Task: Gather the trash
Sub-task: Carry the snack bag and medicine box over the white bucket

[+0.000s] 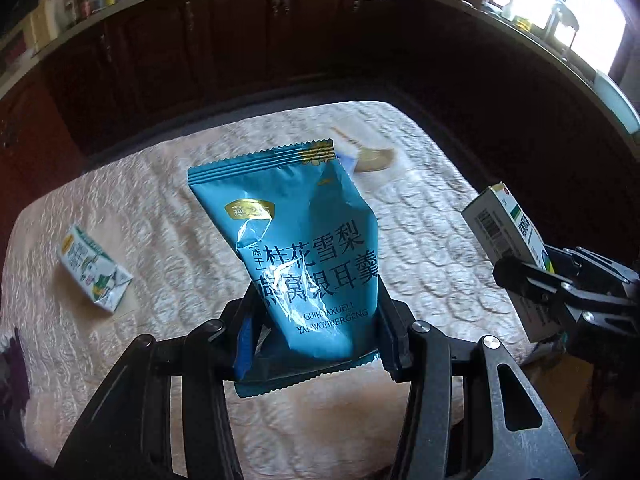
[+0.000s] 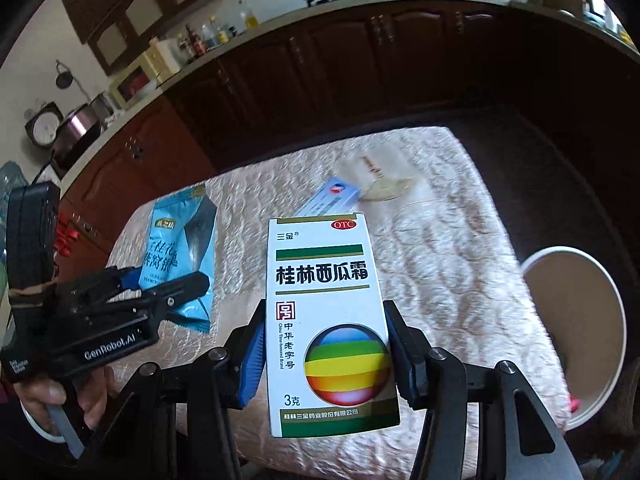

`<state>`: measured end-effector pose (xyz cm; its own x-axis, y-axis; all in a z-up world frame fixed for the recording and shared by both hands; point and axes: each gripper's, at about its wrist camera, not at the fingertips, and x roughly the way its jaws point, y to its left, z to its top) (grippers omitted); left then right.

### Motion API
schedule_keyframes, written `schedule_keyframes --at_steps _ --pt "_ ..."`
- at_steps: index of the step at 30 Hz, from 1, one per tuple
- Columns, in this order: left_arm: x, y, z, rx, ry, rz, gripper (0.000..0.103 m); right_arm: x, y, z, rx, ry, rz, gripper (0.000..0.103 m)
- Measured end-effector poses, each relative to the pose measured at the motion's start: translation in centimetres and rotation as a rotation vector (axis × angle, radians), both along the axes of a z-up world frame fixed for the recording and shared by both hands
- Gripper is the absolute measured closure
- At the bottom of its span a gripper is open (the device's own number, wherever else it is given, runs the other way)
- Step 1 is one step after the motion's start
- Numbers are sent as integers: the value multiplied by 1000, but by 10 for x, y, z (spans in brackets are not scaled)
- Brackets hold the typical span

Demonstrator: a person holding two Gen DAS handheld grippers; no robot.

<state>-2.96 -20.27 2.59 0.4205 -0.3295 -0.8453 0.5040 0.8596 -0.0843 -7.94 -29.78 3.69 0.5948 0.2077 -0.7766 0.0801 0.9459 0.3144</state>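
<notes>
Now, two hand-held grippers each carry a piece of trash above a small table covered in a pale quilted cloth (image 1: 420, 208).

Seen from the left wrist camera, the left gripper (image 1: 316, 332) pinches the lower end of a blue snack packet (image 1: 296, 248). The packet stands up through the centre of the frame, crinkled, its bottom seam hanging below the fingers. At the right edge of that picture the right gripper (image 1: 532, 272) shows, carrying its box.

In the right wrist view, the right gripper (image 2: 324, 356) clamps a white medicine box (image 2: 324, 320) by its long sides at the lower centre, and the box stands upright. The left gripper (image 2: 160, 284) with its packet sits at the left edge, with the person's hand (image 2: 60, 396) around its handle.

Three things lie on the cloth: a small green and white carton (image 1: 96, 276) at the left of the left wrist picture, and a thin blue and white box (image 2: 332, 196) and a pale flat wrapper (image 2: 384, 188) toward the far end.

At the right edge of the right wrist picture is a white round bin (image 2: 612, 320), open at the top, beside the table.

My judgement is that the step in hand is carrying both pieces to that bin. To do it well, keep both grips firm, as the slick packet could slip. Bring each piece fully over the opening before spreading the fingers, one gripper at a time so they do not collide.
</notes>
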Motion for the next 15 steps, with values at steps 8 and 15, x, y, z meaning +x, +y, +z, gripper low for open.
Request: schedule_keyframes --at_steps 8,15 --pt "-14 -49 4 -1 -14 -94 56 -23 -40 7 10 -18 -93 52" --pt "-26 -96 1 -5 1 -192 56 -53 -85 7 14 -12 -202 52"
